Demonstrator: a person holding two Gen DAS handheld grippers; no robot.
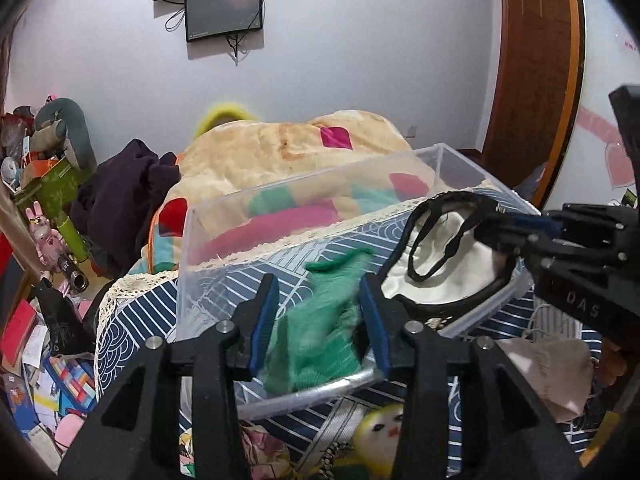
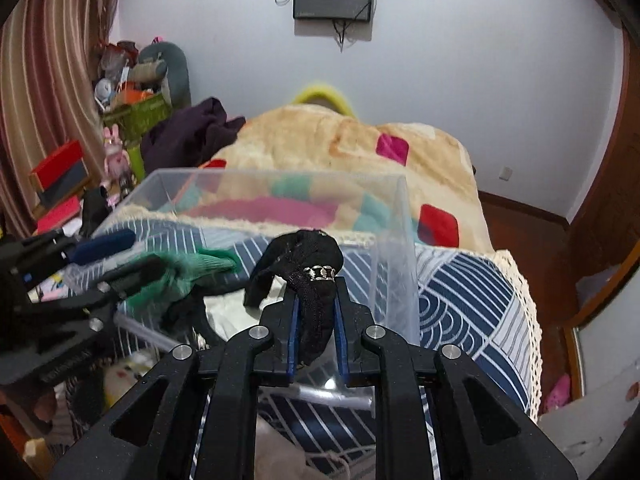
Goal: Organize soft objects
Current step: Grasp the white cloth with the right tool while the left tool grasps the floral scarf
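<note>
Your left gripper (image 1: pixel 318 320) has its jaws spread wide around a green cloth (image 1: pixel 320 332) that sags over the near rim of the clear bin (image 1: pixel 192 240) on the bed; it looks just released (blur makes contact hard to judge). Your right gripper (image 2: pixel 316 320) is clenched on a black strap (image 2: pixel 316 300) of the white-lined garment (image 1: pixel 440 268) draped in the bin's right side. Next, I'd lower it fully inside, then let go. The bin's floor is mostly hidden.
</note>
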